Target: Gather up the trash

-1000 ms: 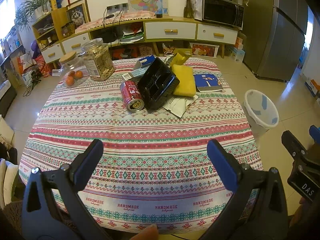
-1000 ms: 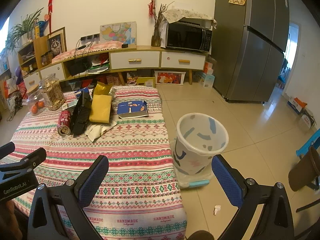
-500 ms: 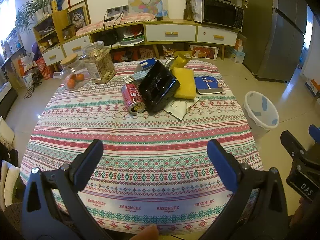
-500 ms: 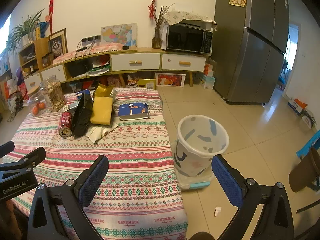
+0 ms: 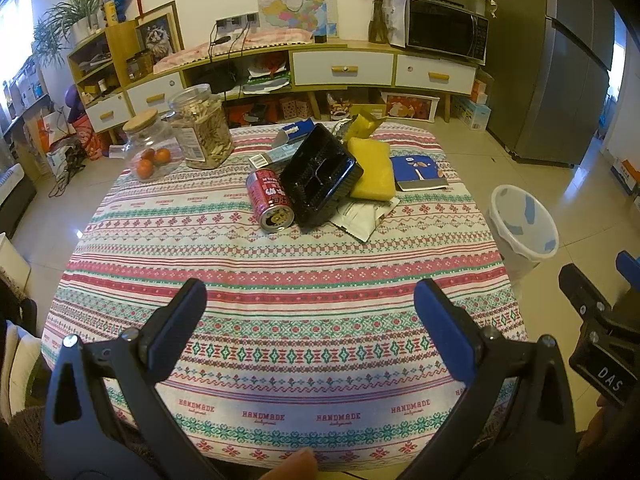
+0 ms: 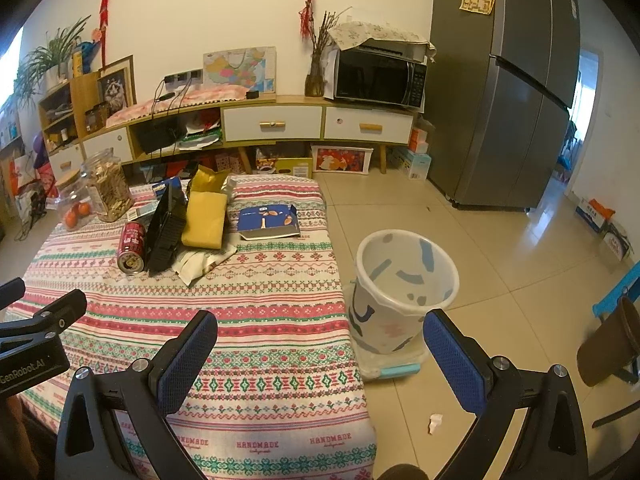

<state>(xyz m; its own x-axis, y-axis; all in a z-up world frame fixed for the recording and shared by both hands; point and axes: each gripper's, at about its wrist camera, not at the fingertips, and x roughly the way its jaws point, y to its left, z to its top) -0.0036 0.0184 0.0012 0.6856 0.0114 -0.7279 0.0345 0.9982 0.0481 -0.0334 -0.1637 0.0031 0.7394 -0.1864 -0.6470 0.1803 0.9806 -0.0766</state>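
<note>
A pile of trash lies at the table's far side: a red can (image 5: 269,201) on its side, a black plastic tray (image 5: 320,174), a yellow bag (image 5: 370,174), a white wrapper (image 5: 362,218) and a blue packet (image 5: 418,167). The can (image 6: 131,245) and tray (image 6: 166,226) also show in the right wrist view. A white bin (image 6: 402,294) stands on the floor right of the table; it also shows in the left wrist view (image 5: 524,228). My left gripper (image 5: 310,306) is open and empty over the near table edge. My right gripper (image 6: 320,334) is open and empty, between table edge and bin.
Two glass jars (image 5: 200,132) stand at the table's far left. A striped cloth (image 5: 280,280) covers the table. A small white scrap (image 6: 434,422) lies on the floor near the bin. A sideboard (image 6: 280,120) and a fridge (image 6: 512,100) stand behind.
Both views have shifted slightly; the trash pile sits a little lower in the left wrist view. Both grippers stay open and empty.
</note>
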